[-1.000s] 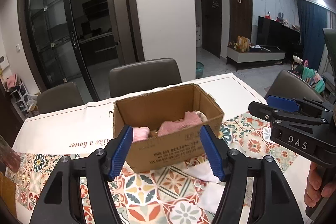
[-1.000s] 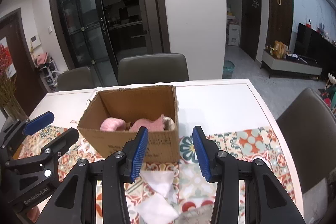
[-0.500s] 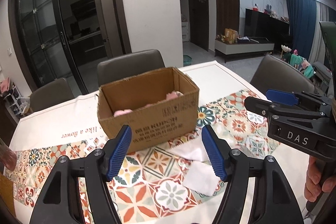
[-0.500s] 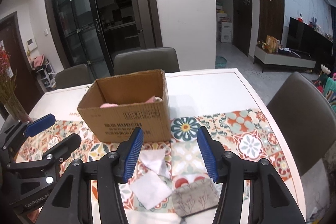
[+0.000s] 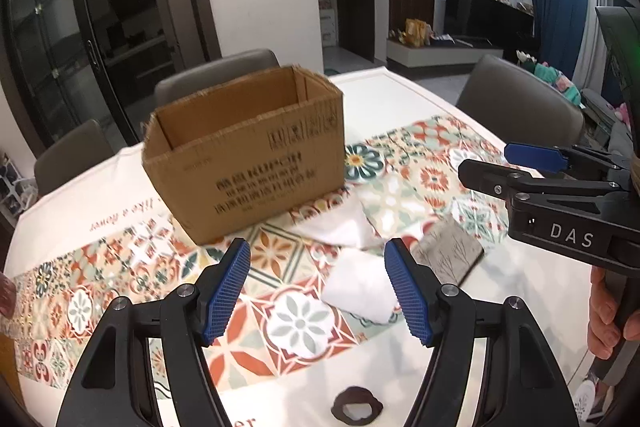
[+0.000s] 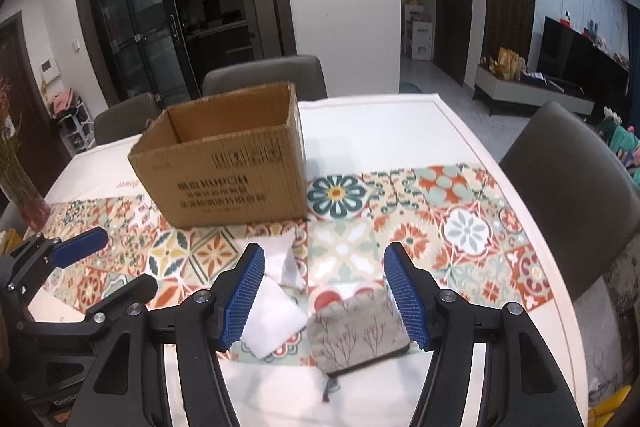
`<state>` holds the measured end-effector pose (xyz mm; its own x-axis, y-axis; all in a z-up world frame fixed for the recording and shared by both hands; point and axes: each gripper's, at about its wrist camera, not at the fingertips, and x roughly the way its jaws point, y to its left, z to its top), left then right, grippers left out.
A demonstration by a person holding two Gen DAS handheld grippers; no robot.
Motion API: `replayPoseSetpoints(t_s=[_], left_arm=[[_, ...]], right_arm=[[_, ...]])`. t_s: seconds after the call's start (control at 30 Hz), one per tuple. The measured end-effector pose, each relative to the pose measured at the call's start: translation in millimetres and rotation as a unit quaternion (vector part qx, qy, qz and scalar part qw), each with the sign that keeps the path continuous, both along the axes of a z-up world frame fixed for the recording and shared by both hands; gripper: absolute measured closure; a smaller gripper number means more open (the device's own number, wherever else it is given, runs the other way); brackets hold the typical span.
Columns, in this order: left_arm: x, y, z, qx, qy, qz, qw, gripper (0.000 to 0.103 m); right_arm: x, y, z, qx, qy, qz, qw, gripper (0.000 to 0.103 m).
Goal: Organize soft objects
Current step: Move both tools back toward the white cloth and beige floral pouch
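Observation:
A cardboard box (image 5: 244,155) stands open on the patterned tablecloth; it also shows in the right wrist view (image 6: 224,163). Its inside is hidden from here. Two white folded cloths (image 5: 360,287) (image 5: 346,227) lie in front of it, seen again in the right wrist view (image 6: 272,319) (image 6: 284,259). A grey tree-print pouch (image 6: 360,331) lies beside them, also in the left wrist view (image 5: 448,251). My left gripper (image 5: 318,291) is open and empty above the near white cloth. My right gripper (image 6: 324,295) is open and empty above the pouch.
Grey chairs (image 6: 568,187) stand around the table (image 6: 380,123). A dark ring-shaped object (image 5: 356,409) lies near the front edge. A vase with stems (image 6: 24,191) stands at the far left.
Both grippers have pulled back from the box and lowered toward the cloths and pouch. The pink items in the box are no longer visible over its wall.

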<state>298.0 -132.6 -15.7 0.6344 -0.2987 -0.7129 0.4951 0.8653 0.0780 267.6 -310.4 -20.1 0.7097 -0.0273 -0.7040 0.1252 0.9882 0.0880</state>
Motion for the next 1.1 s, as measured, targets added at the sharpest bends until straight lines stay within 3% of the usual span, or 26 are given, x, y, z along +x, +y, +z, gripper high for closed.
replayPoseSetpoints(t_s=[0.53, 0.83, 1.1], left_arm=[[-6, -13, -51, 0.022, 0.065, -0.035, 0.997, 0.033], [8, -21, -90, 0.025, 0.136, -0.068, 0.9881, 0.032], [23, -30, -119, 0.042, 0.159, -0.079, 0.9833, 0.032]], right_arm=[[-11, -5, -58, 0.018, 0.085, -0.004, 0.996, 0.04], [-7, -2, -90, 0.03, 0.14, 0.003, 0.99, 0.04], [2, -4, -118, 0.026, 0.178, 0.004, 0.984, 0.04]])
